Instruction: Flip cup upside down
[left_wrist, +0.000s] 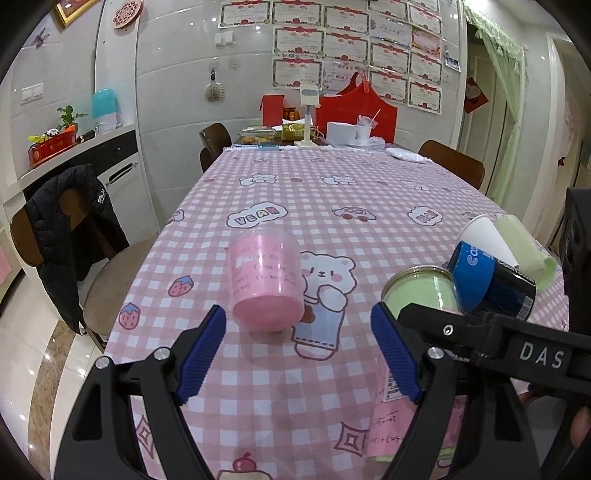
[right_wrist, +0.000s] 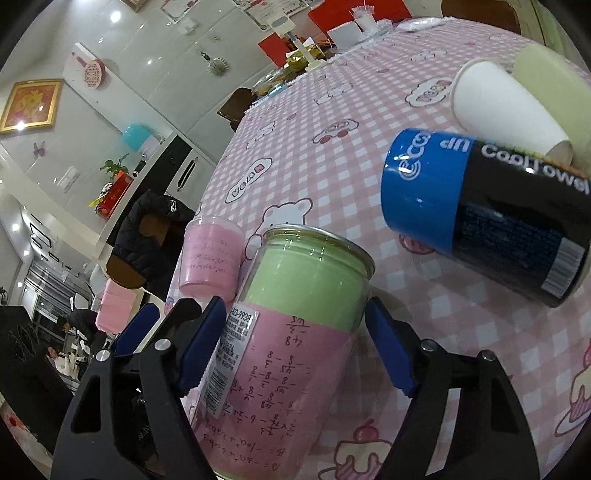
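Note:
A clear cup with green and pink paper inside stands between the blue pads of my right gripper; the jaws are wide and the pads are beside its walls, and I cannot tell if they touch. Its rim shows in the left wrist view. A clear pink-lined cup stands on the tablecloth just ahead of my left gripper, which is open and empty. The pink cup also shows in the right wrist view.
A blue and black can, a white paper cup and a pale green cup lie together at the right. The checked tablecloth ends at the left by a chair with a black jacket. Clutter stands at the far end.

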